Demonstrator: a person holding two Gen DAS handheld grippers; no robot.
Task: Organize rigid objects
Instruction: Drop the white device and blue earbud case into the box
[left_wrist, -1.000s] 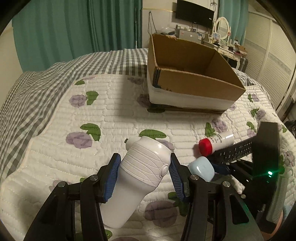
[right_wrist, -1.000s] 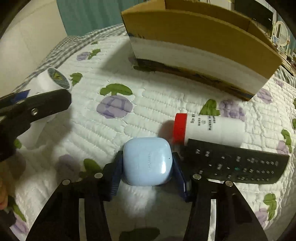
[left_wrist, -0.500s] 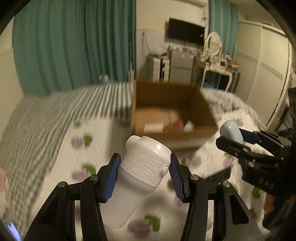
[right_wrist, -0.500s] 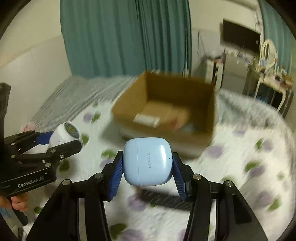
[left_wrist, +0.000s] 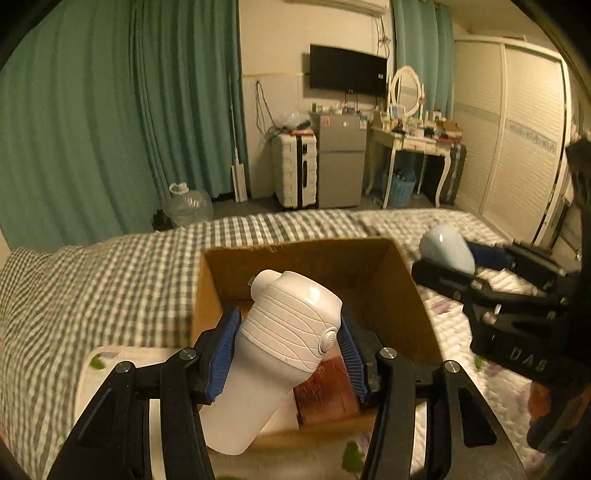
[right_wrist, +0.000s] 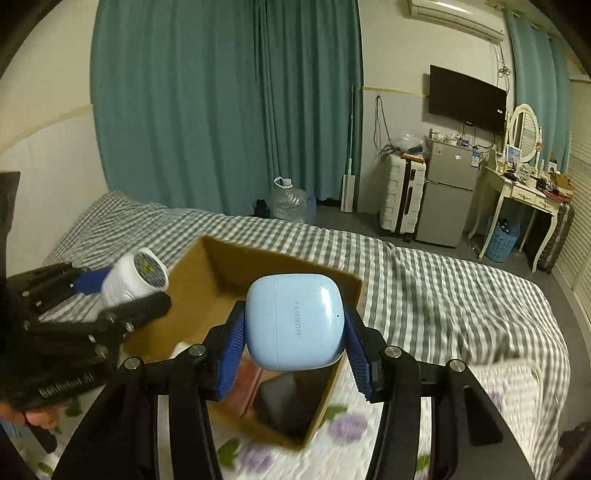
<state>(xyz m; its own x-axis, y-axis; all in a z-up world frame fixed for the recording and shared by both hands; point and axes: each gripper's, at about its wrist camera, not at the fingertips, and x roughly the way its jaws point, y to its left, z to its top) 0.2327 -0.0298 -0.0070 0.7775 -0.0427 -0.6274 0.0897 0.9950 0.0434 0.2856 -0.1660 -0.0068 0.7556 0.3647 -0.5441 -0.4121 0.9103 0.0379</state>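
My left gripper is shut on a white ribbed bottle and holds it tilted above the near part of the open cardboard box. My right gripper is shut on a light blue earbud case and holds it over the box. The right gripper with the blue case shows at the right of the left wrist view, beside the box. The left gripper with the bottle shows at the left of the right wrist view. Flat items lie in the box, among them a dark one.
The box stands on a bed with a flowered white quilt and a grey checked cover. Beyond the bed are green curtains, a suitcase, a small fridge and a dressing table.
Both grippers have risen from the quilt with their objects and moved forward to the box. The remote and red-capped bottle are out of view.
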